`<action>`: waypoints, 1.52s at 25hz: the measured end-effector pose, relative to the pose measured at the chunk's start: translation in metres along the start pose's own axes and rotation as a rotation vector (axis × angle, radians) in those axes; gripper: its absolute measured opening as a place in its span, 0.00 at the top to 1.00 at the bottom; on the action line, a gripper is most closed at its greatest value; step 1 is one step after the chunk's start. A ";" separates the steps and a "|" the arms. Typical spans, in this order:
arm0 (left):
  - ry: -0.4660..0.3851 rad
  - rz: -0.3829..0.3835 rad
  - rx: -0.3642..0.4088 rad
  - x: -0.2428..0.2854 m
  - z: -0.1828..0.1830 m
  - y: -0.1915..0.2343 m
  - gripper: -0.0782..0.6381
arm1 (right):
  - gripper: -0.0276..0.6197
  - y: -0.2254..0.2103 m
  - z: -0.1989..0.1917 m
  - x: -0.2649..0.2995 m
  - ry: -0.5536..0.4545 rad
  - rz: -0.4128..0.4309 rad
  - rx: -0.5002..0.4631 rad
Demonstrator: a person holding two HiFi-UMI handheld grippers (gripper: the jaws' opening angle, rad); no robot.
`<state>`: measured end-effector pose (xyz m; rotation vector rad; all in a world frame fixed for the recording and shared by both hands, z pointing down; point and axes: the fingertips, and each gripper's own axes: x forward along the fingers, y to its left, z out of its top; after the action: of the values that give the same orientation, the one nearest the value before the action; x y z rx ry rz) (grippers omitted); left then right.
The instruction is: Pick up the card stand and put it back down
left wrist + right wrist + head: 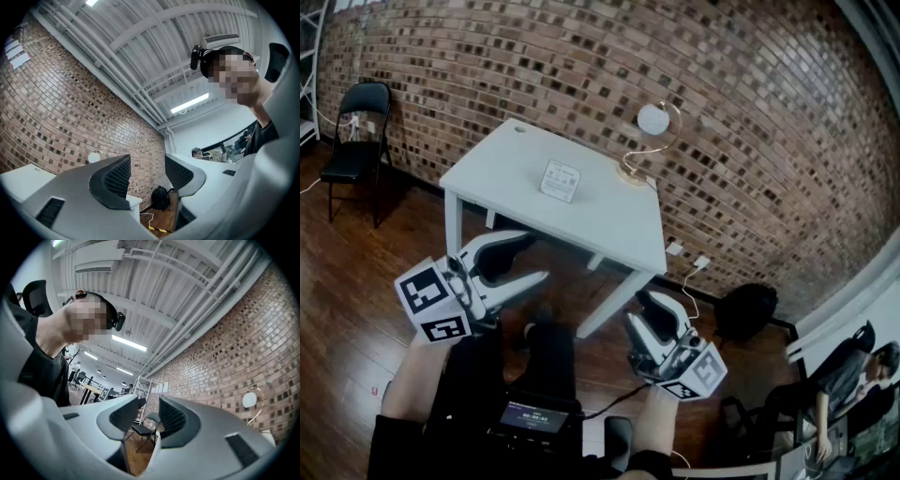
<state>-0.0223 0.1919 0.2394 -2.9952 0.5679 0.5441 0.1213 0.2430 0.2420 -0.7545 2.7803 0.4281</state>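
Fingers (117, 177) of the left gripper (147, 174) stand apart with only air between them, and the right gripper (149, 417) shows the same, its pads separated and empty. Neither touches the card stand (560, 180), which sits upright in the upper middle of the head view, well apart from both tools. It is a small white panel resting near the centre of the white table (516, 159). Toward the table's right corner stands a desk lamp (651, 139) with a round white globe on a curved brass arm. In the lower half of that frame, the left gripper (534, 258) points up toward the table's near edge at lower left, while the right gripper (643, 315) hangs at lower centre-right, beyond the table's front corner. A black folding chair (358, 131) stands against the brick wall (750, 112) at upper left, and a dark backpack (746, 310) lies on the wood floor (356, 281) at right.
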 end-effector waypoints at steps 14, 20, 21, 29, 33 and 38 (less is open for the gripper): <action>0.071 0.141 -0.072 0.039 -0.062 0.138 0.56 | 0.70 -0.135 -0.125 0.051 0.155 0.052 0.207; 0.080 0.139 -0.089 0.053 -0.079 0.172 0.55 | 0.70 -0.177 -0.160 0.059 0.211 0.028 0.208; 0.077 0.133 -0.092 0.056 -0.081 0.177 0.55 | 0.70 -0.187 -0.165 0.060 0.218 0.018 0.204; 0.054 0.110 -0.134 0.071 -0.095 0.218 0.55 | 0.68 -0.279 -0.218 0.087 0.297 -0.041 0.213; 0.050 0.122 -0.152 0.081 -0.108 0.247 0.55 | 0.64 -0.315 -0.250 0.101 0.355 -0.052 0.240; 0.059 0.114 -0.158 0.093 -0.118 0.273 0.55 | 0.62 -0.347 -0.291 0.126 0.444 -0.030 0.234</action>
<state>-0.0007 -0.1071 0.3237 -3.1521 0.7365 0.5328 0.1552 -0.1988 0.4008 -0.9263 3.1381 -0.0866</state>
